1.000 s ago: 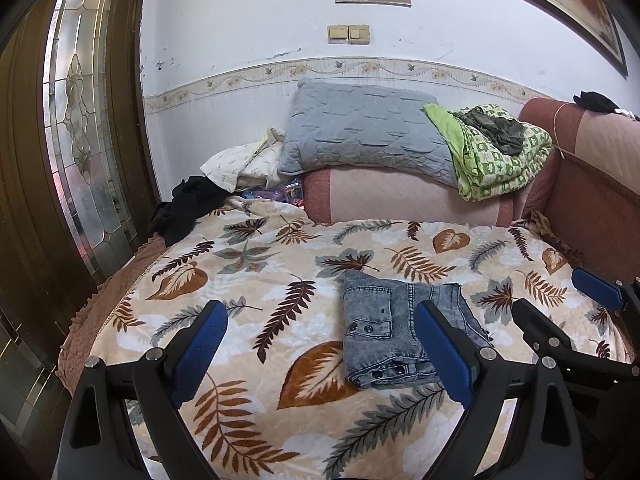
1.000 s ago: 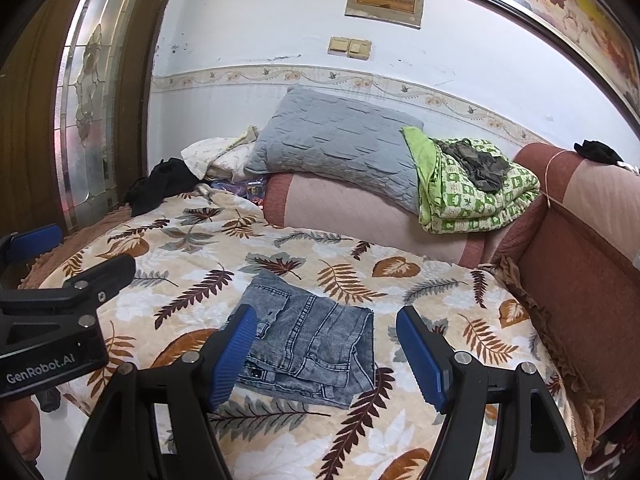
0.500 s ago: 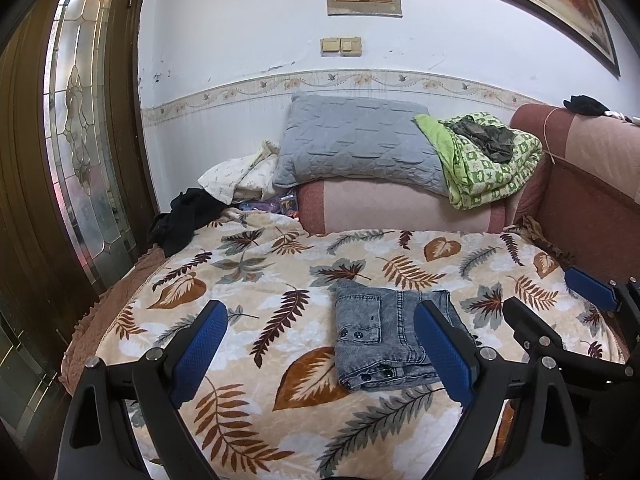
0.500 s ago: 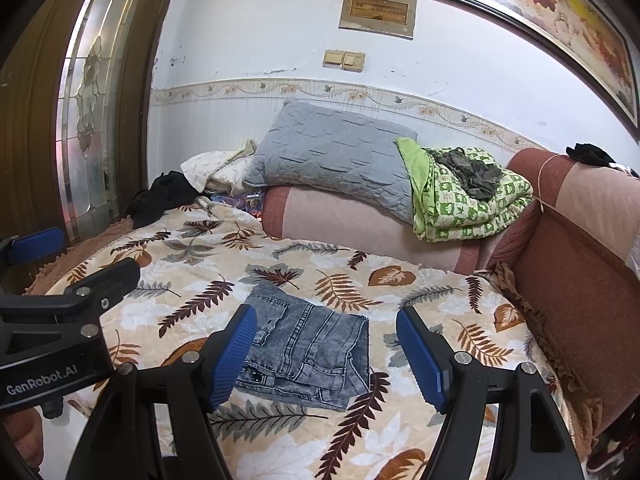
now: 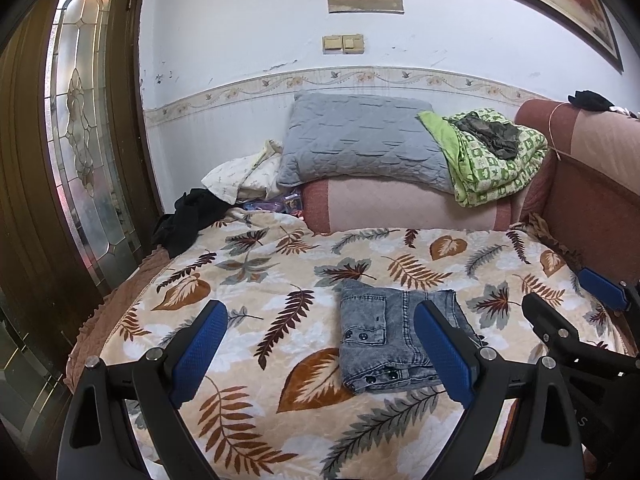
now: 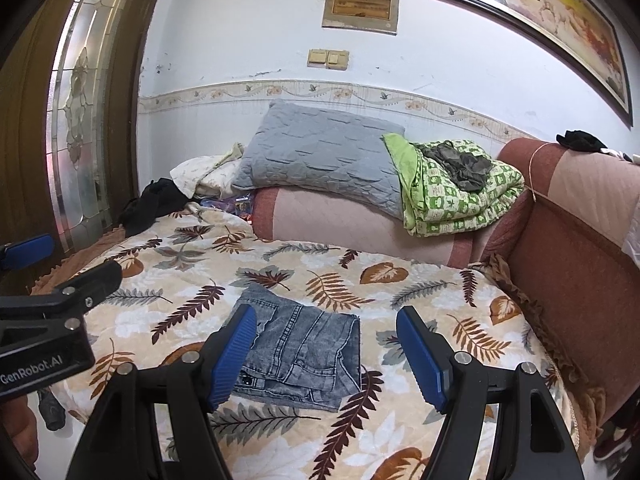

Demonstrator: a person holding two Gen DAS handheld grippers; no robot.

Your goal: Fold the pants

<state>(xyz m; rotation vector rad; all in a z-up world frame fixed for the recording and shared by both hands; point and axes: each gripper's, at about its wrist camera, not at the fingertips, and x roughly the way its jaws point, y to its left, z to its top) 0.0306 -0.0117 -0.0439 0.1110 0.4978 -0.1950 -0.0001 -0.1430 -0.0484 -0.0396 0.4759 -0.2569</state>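
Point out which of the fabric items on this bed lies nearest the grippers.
The folded grey denim pants, flat on the leaf-print blanket; the grey pillow and green quilt sit far back.

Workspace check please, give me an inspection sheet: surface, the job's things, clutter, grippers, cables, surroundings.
Surface: leaf-print blanket spread over the bed, fairly smooth.
Job's things: grey denim pants folded into a compact stack, lying flat on the blanket, nothing touching them.
Clutter: grey pillow, green patterned quilt and black garment at the far end.
Grippers: left gripper open, empty, above the blanket; right gripper open, empty, apart from the pants.
Cables: nothing seen.
Surroundings: white wall with light switches, framed painting, glass-panelled wooden door on the left.
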